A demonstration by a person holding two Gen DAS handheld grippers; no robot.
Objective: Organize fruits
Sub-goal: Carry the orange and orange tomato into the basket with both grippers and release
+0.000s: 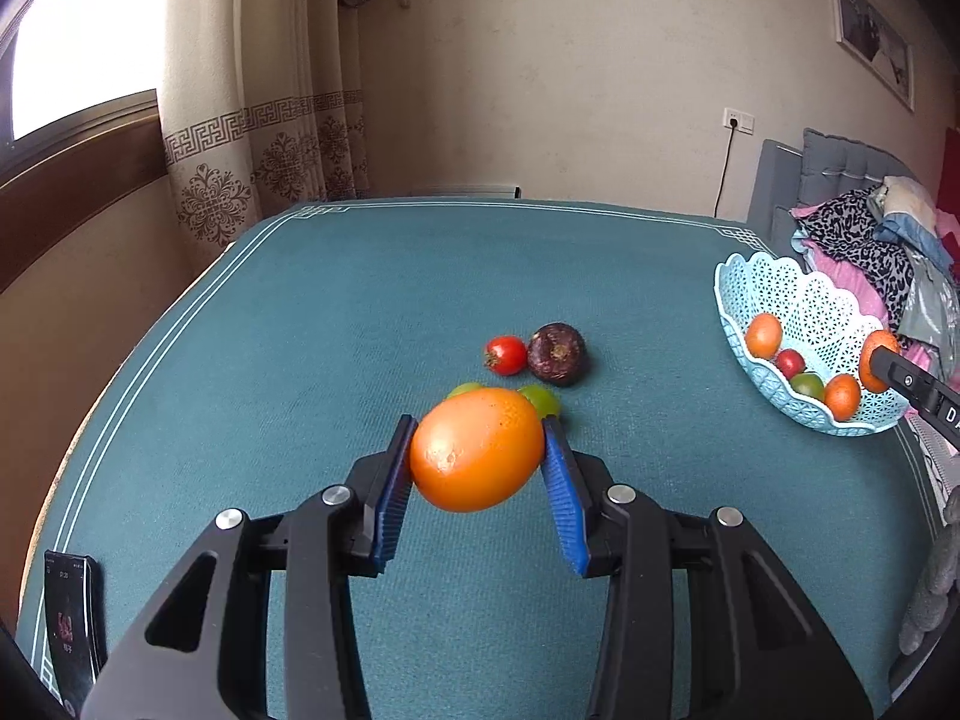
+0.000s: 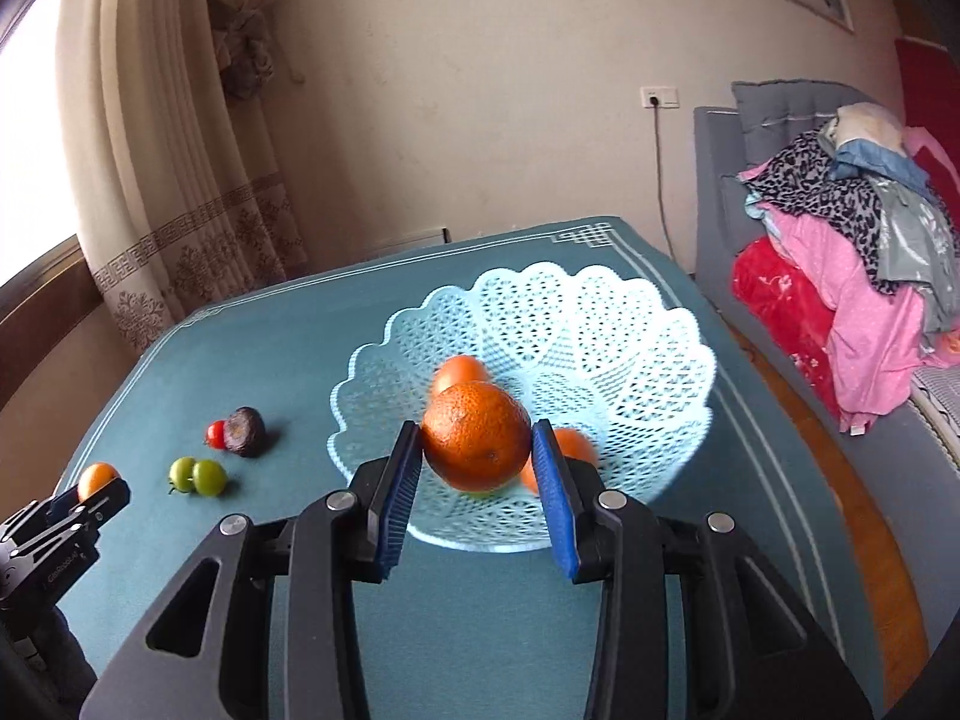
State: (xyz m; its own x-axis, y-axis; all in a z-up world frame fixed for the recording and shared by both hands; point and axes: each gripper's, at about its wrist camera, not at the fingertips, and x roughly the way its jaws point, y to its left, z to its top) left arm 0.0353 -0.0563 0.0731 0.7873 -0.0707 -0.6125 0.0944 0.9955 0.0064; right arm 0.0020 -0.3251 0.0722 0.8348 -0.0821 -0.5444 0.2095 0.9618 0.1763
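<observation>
My left gripper [image 1: 478,450] is closed partway, its blue pads [image 1: 393,498] pressing a smooth, glossy orange fruit [image 1: 477,450] held above the teal tablecloth [image 1: 300,330]. My right gripper [image 2: 477,456] is likewise clamped on a rougher, darker orange [image 2: 477,437], over the pale blue lattice basket [image 2: 600,324] at the table's right side. The left view shows the basket's contents: oranges, a red fruit, a green one. The right view shows both green fruits [image 2: 198,476] whole beside the tomato [image 2: 214,434] and dark purple fruit [image 2: 244,431].
</observation>
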